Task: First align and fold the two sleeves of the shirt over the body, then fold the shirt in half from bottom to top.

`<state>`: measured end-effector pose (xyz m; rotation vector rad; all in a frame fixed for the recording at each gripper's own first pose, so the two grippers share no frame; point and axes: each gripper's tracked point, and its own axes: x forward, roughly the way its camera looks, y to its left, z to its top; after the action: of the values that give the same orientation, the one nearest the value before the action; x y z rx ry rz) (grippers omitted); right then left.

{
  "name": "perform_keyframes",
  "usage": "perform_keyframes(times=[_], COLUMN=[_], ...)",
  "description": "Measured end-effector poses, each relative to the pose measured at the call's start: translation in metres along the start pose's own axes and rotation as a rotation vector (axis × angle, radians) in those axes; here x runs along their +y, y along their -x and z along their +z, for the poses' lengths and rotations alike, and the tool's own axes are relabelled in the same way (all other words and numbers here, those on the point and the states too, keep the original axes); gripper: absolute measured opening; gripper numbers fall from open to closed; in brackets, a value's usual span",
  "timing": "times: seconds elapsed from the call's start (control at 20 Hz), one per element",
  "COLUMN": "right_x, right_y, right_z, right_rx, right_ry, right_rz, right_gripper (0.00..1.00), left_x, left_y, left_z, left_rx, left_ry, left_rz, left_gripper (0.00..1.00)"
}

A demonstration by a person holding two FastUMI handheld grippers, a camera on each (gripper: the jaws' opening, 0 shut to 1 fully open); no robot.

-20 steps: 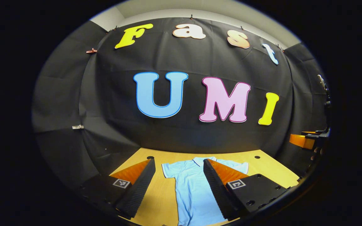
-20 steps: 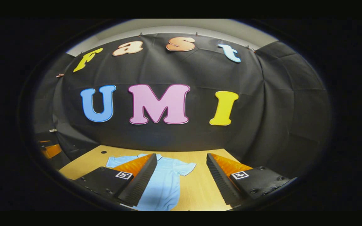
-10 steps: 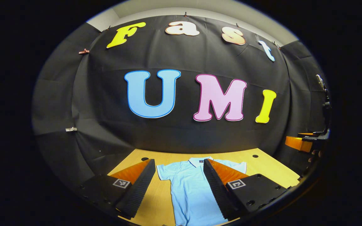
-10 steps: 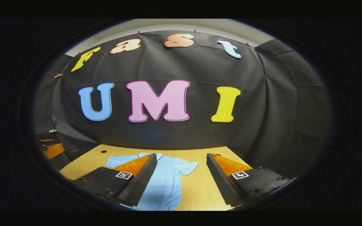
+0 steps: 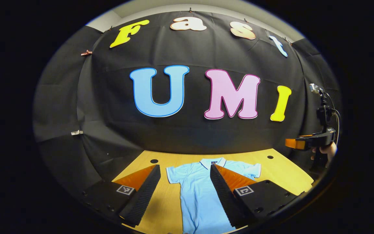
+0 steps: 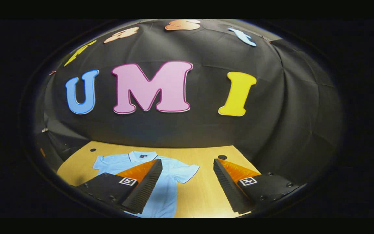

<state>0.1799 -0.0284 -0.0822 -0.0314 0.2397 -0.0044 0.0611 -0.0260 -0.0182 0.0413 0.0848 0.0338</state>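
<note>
While both tools hang above the near edge of the desk (image 5: 281, 169) with fingers spread wide and nothing between them, the left tool (image 5: 184, 191) and right tool (image 6: 187, 185) have each tipped slightly downward since a second ago. Beyond them the light blue shirt (image 5: 200, 195) lies flat and unfolded, collar toward the far wall, sleeves out; more of it now shows in the right gripper view.

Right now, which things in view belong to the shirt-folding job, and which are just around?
Job:
- light blue shirt, flat, both sleeves still spread out
- left gripper, jaws apart
- right gripper, jaws apart

Just around:
- wooden table with small holes
- metal clip on the cloth wall
</note>
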Motion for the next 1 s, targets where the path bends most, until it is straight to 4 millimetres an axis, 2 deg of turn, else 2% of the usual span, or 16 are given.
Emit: perform_keyframes(times=[0.1,0.2,0.4,0.6,0.8,0.95,1.0], right_x=[-0.004,-0.007,-0.013,-0.014,-0.021,-0.022,-0.022], right_y=[-0.034,-0.073,-0.140,-0.199,-0.239,-0.257,-0.260], right_z=[-0.012,-0.031,-0.090,-0.140,-0.175,-0.199,-0.207], right_rx=[0.036,0.094,0.249,0.340,0.408,0.435,0.450], right_ry=[0.010,-0.005,-0.058,-0.022,-0.076,-0.121,-0.120], right_rz=[-0.003,-0.005,0.000,0.006,-0.002,-0.011,-0.015], right_gripper=[0.98,0.98,0.97,0.98,0.98,0.98,0.92], left_x=[-0.006,-0.011,-0.025,-0.027,-0.020,-0.018,-0.017], left_y=[-0.006,-0.014,-0.031,-0.052,-0.075,-0.094,-0.099], left_z=[-0.007,-0.015,-0.024,-0.034,-0.049,-0.061,-0.064], left_rx=[0.020,0.047,0.085,0.105,0.124,0.121,0.122], left_ry=[-0.005,-0.006,0.014,0.032,0.035,0.047,0.060], left_rz=[0.013,0.030,0.052,0.068,0.094,0.106,0.109], left_gripper=[0.96,0.96,0.96,0.96,0.96,0.97,0.96])
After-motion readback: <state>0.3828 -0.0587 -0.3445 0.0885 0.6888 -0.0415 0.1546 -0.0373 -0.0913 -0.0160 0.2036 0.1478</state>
